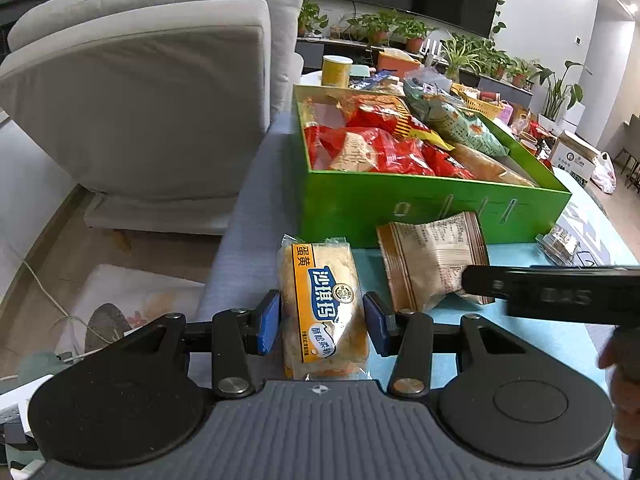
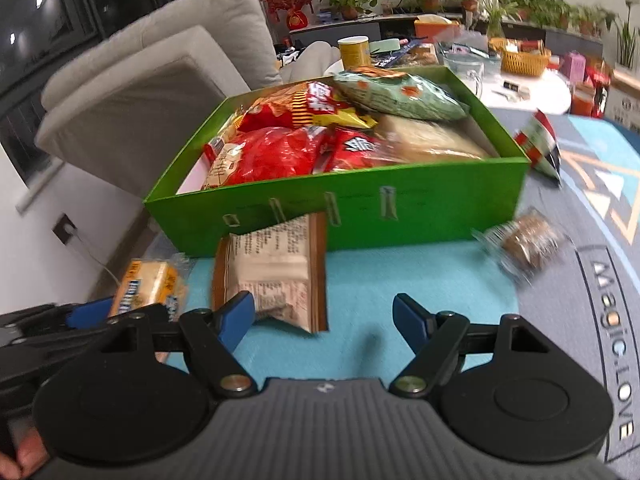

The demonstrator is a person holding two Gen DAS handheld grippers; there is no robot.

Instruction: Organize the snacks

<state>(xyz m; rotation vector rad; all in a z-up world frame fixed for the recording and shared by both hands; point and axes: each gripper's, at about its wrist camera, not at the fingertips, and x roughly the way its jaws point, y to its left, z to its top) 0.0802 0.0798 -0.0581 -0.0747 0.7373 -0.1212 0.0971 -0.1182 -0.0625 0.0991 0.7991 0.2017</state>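
Your left gripper (image 1: 323, 322) has its blue fingers (image 1: 267, 322) pressed against both long sides of the yellow-labelled cake pack (image 1: 324, 308), pinching it where it lies on the blue mat (image 1: 540, 336) at the near left corner of the table. The pack points away from you toward the green box (image 1: 432, 208), with its near end tucked under the gripper body.

Your right gripper (image 2: 323, 318) has its fingers (image 2: 236, 316) spread wide, with nothing between them but bare blue mat. Its left finger sits just over the near left corner of the brown and white snack packet (image 2: 276, 272); whether it touches, you cannot tell. That packet lies flat on the mat with its far edge against the front wall of the green box (image 2: 400, 216).

The box is full of snacks: red bags (image 2: 280, 152) toward the front and left, a pale green bag (image 2: 396, 94) on top at the back right, and a clear-wrapped tan pack (image 2: 432, 140) along the right side. To the right of the box, a small clear pack of brown biscuits (image 2: 524, 244) lies on the mat, blurred, and a red, white and green packet (image 2: 540, 144) sits beside the box's right corner. A grey sofa (image 1: 160, 92) stands to the left of the table.
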